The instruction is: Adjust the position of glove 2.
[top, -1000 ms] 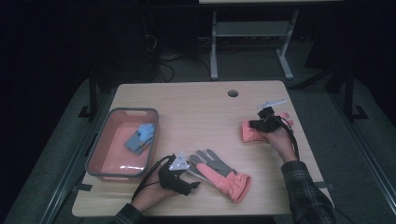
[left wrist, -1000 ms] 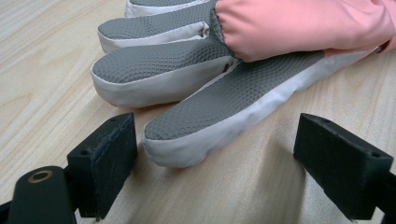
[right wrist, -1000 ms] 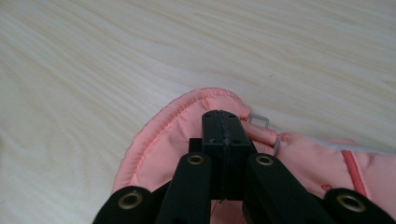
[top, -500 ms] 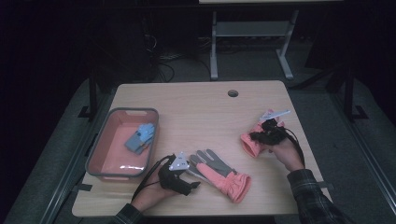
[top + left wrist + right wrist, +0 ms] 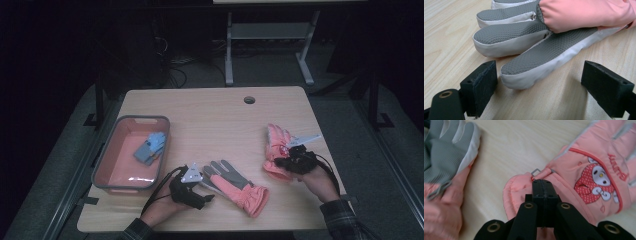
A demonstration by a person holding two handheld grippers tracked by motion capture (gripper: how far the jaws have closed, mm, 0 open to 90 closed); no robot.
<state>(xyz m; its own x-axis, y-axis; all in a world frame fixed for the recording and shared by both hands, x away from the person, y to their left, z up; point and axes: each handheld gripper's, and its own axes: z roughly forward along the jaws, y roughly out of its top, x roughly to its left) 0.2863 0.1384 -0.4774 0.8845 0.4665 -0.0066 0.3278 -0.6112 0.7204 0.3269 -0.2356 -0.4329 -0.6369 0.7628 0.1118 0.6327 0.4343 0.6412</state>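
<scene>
Two pink gloves lay on one wooden table (image 5: 210, 120), one near the front middle (image 5: 235, 186), the other toward the right edge (image 5: 276, 150). A single pink tray (image 5: 100, 165) at the left held one small blue glove (image 5: 150, 147). Both pink gloves looked soft, padded and light, likely to flop and fold when lifted; the thick cuff seemed the surest hold. The right gripper (image 5: 544, 185) was pinching the right glove's cuff, jaws pressed tight. The left gripper (image 5: 539, 82) stood spread on either side of a grey fingertip of the middle glove, not squeezing it.
</scene>
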